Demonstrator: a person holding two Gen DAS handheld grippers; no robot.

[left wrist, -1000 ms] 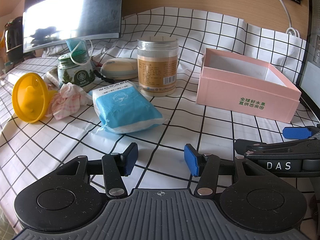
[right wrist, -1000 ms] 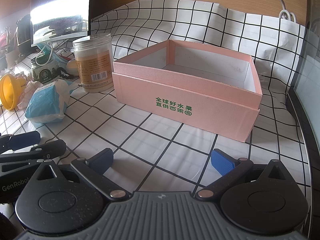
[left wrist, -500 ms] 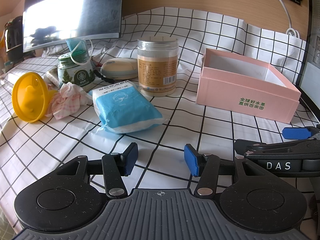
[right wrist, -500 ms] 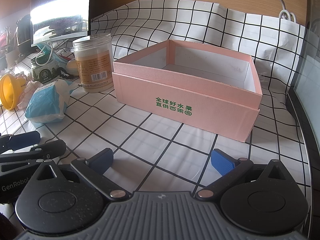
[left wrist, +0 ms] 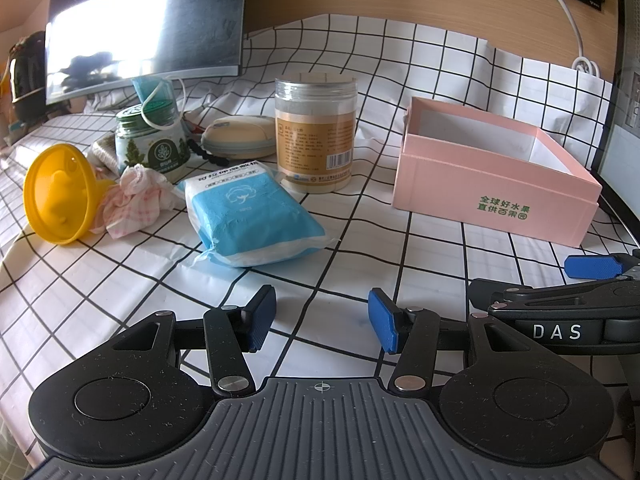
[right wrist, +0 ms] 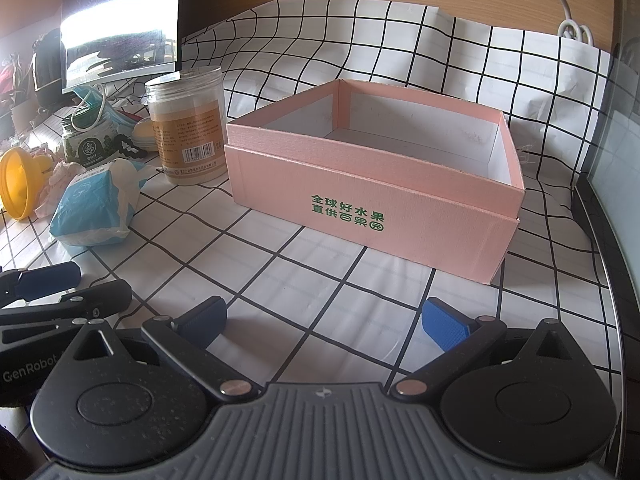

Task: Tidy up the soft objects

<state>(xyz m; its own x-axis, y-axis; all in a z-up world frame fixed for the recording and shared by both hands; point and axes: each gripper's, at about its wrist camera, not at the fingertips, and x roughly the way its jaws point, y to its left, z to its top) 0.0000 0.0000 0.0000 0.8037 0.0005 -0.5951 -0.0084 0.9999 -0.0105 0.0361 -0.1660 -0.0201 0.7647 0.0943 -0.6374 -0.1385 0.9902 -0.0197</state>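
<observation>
A blue and white soft pack of cotton tissues [left wrist: 250,216] [right wrist: 94,208] lies on the checked cloth, just ahead and left of my left gripper [left wrist: 322,324], which is open and holds nothing. A crumpled pink-checked cloth [left wrist: 134,200] rests left of the pack, against a yellow funnel [left wrist: 58,194]. A teal face mask [left wrist: 154,94] hangs over a green jar [left wrist: 152,146]. The open pink box [right wrist: 372,184] [left wrist: 496,184] stands empty in front of my right gripper [right wrist: 324,322], also open and empty.
A tall clear jar with an orange label [left wrist: 316,132] [right wrist: 188,124] stands between the pack and the box. A beige case [left wrist: 238,136] and a dark monitor [left wrist: 144,32] sit behind. A white cable [left wrist: 568,12] runs down the wooden wall. A dark edge [right wrist: 600,240] borders the right side.
</observation>
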